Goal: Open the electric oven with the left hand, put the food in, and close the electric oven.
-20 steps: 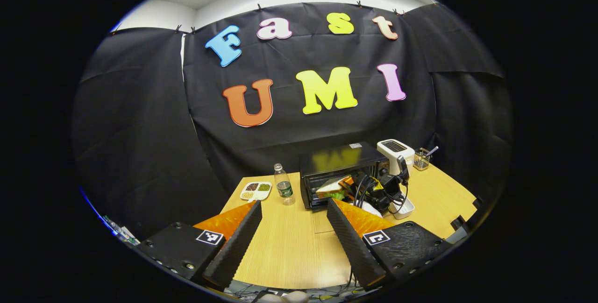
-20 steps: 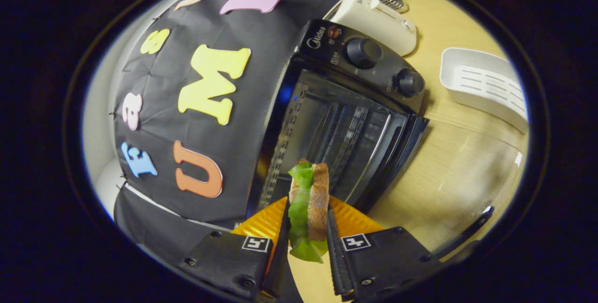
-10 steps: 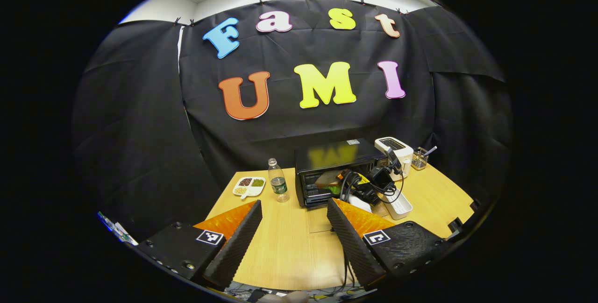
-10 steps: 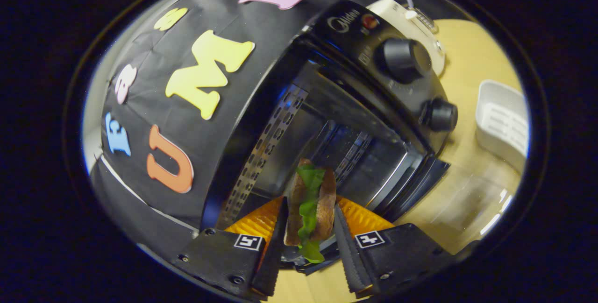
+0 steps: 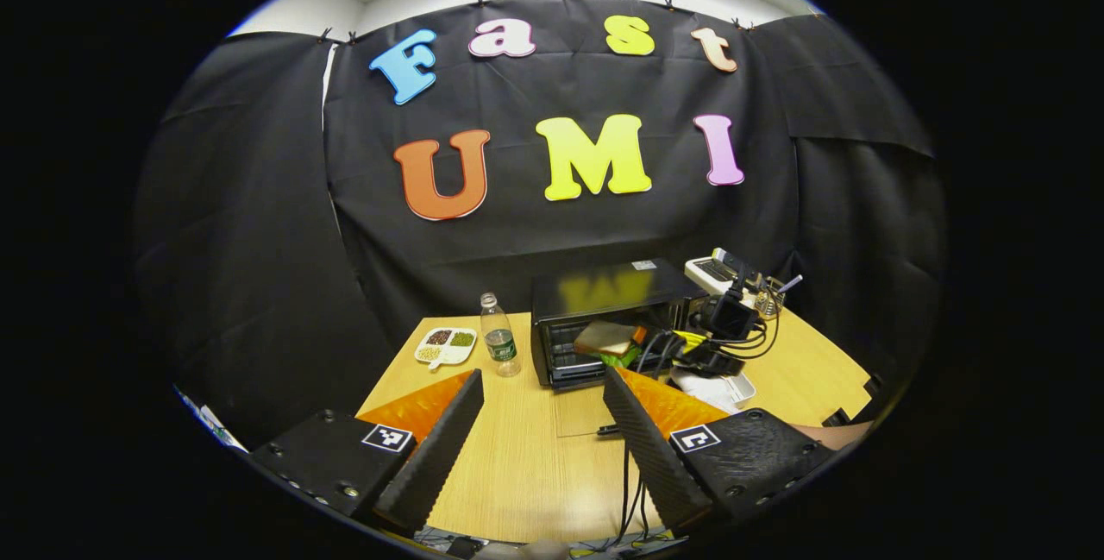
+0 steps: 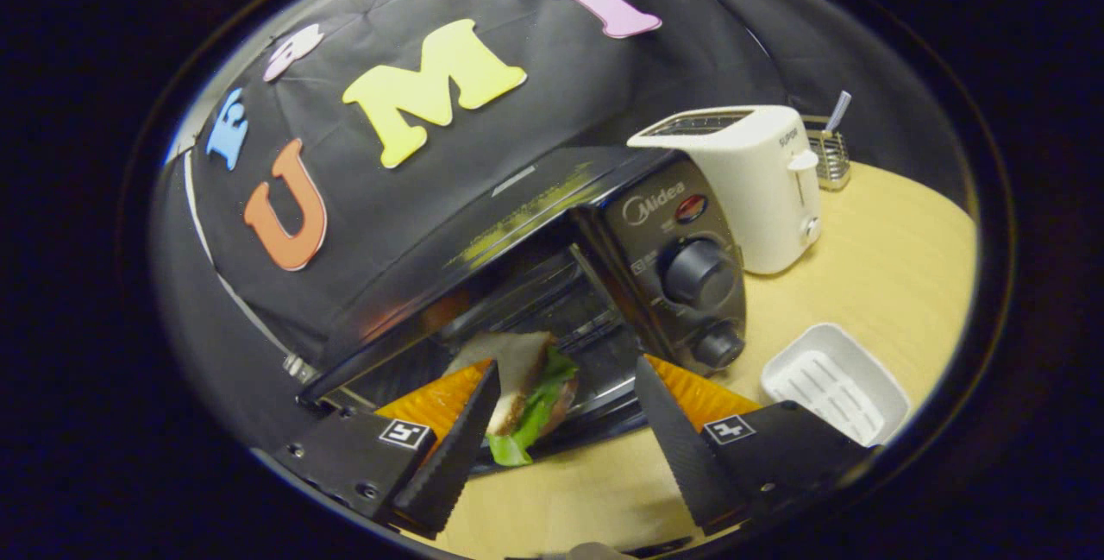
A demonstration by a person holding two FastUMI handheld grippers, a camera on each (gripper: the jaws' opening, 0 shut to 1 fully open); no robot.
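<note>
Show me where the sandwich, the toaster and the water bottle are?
sandwich (image 6: 517,379), right gripper view, bread face.
toaster (image 6: 750,172), right gripper view, side wall.
water bottle (image 5: 498,340), left gripper view, label.

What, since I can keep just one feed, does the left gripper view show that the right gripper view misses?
Left gripper view: the open left tool above the table, plus a water bottle and a divided snack dish beside the oven.
Right gripper view: the open right tool and the oven's two knobs, close up.
Both: the oven, the sandwich at its mouth, the toaster and the white tray.
</note>
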